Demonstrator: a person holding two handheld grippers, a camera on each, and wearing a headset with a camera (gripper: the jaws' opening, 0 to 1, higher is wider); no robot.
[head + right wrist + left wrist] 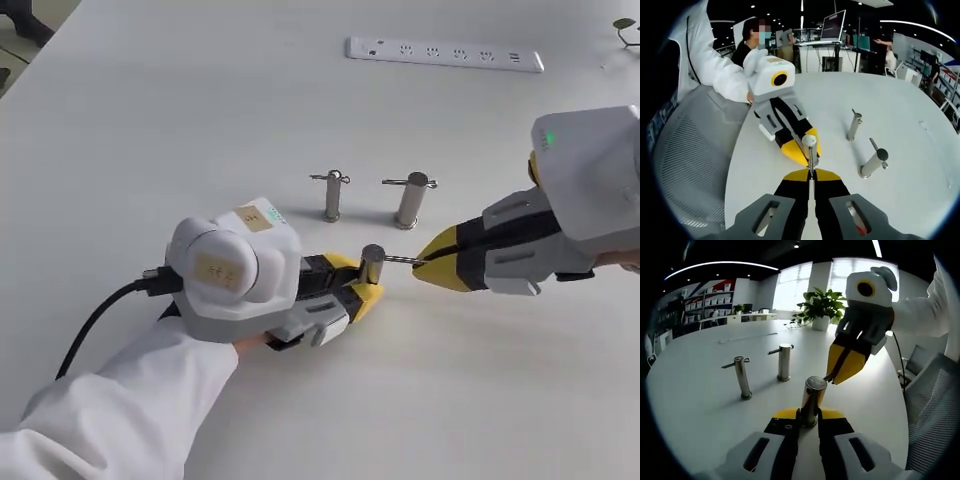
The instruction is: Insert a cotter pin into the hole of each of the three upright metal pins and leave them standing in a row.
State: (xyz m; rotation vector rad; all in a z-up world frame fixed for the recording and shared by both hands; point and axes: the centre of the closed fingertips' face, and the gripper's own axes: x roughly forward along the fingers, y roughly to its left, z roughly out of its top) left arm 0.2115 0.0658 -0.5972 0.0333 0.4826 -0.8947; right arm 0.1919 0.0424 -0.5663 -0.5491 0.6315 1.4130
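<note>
Centre frame: my left gripper (362, 288) clamps the rigid, probably slick metal pin (372, 258) low; my right gripper (422, 262) pinches the light, likely bendable cotter pin (400, 260) by its tail.

bright, even | soft shadows | fisheye edges warped, perhaps blurred

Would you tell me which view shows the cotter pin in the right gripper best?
The head view: the cotter pin lies side-on between the right gripper and the near metal pin. The right gripper view sees it lengthwise, as a thin line; the left gripper view shows a sliver beside the pin's top.
</note>
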